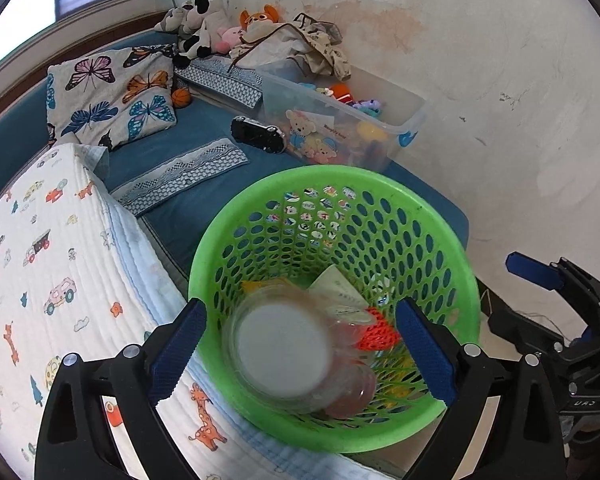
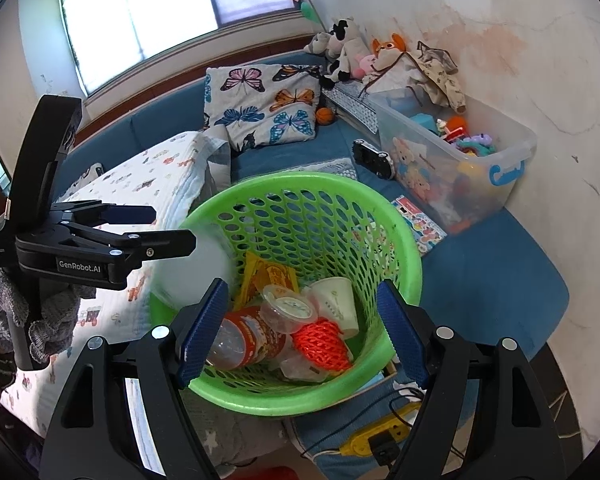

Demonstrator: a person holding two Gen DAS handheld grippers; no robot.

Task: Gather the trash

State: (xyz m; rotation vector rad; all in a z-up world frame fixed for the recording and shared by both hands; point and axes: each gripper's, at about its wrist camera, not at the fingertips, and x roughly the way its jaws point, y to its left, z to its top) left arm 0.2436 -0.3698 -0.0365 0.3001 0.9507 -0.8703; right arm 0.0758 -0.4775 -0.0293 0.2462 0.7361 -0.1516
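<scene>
Trash is seen gathered in a green basket set on the blue couch: a bottle, a lidded cup, a paper cup, orange netting and a yellow wrapper. A blurred white cup is caught above the basket's mouth, between the spread fingers of the left gripper; contact cannot be told. The basket is flanked by a patterned quilt, and a clear toy bin, a butterfly pillow and plush toys are placed behind it. The right gripper is held wide open over the basket, gripping nothing.
</scene>
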